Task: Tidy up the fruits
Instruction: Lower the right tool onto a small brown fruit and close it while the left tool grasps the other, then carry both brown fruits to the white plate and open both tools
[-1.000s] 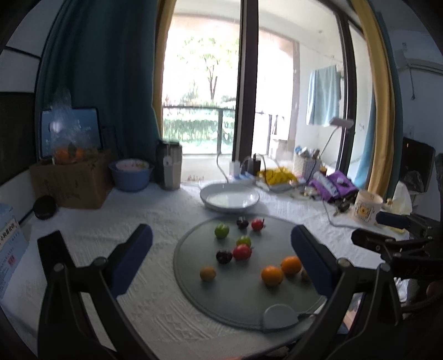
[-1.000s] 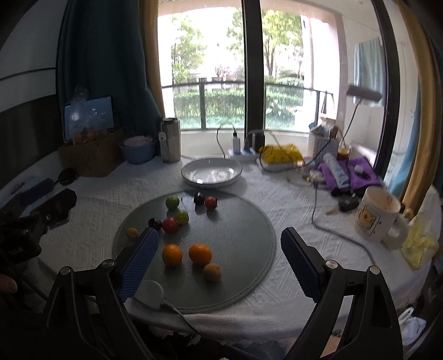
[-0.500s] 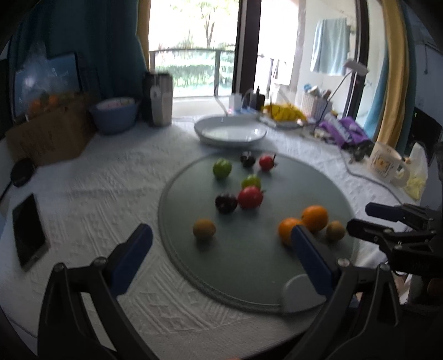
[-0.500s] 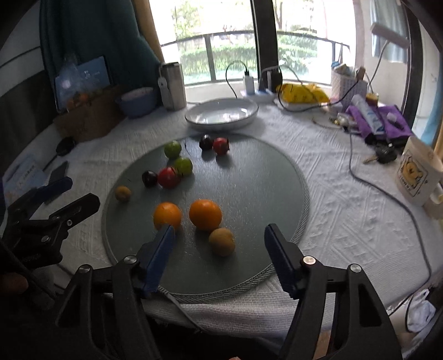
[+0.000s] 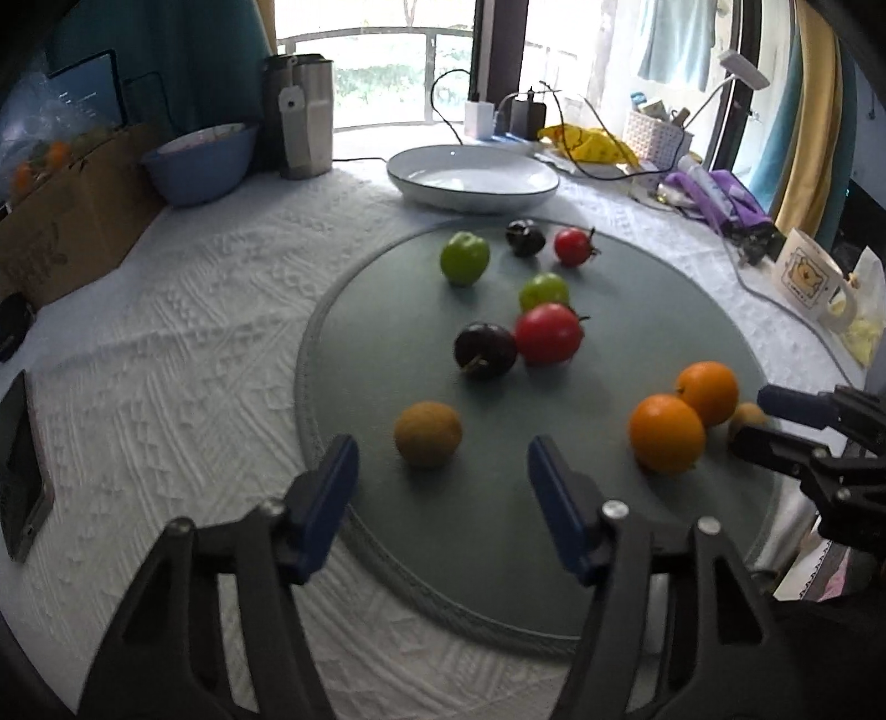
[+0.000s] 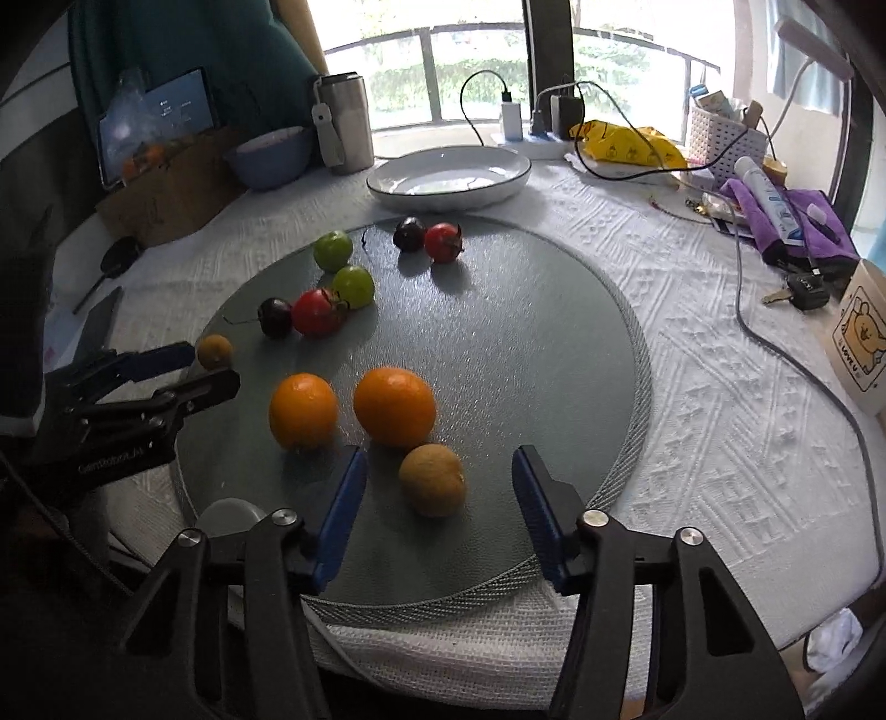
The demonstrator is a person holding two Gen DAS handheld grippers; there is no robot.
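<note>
Bright window (teal curtain beside) behind table.

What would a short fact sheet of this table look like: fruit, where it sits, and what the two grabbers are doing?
surface: round grey mat on a white tablecloth
oranges: two, side by side
brown fruits: two, one in front of each gripper
left gripper: jaws have just been closing, brown fruit just ahead, not touched
right gripper: jaws have just been closing, brown fruit between them, not pressed
white plate: empty, behind the mat

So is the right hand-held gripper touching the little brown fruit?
Apart. The right wrist view shows the right hand-held gripper with gaps between both pads and the brown fruit.
</note>
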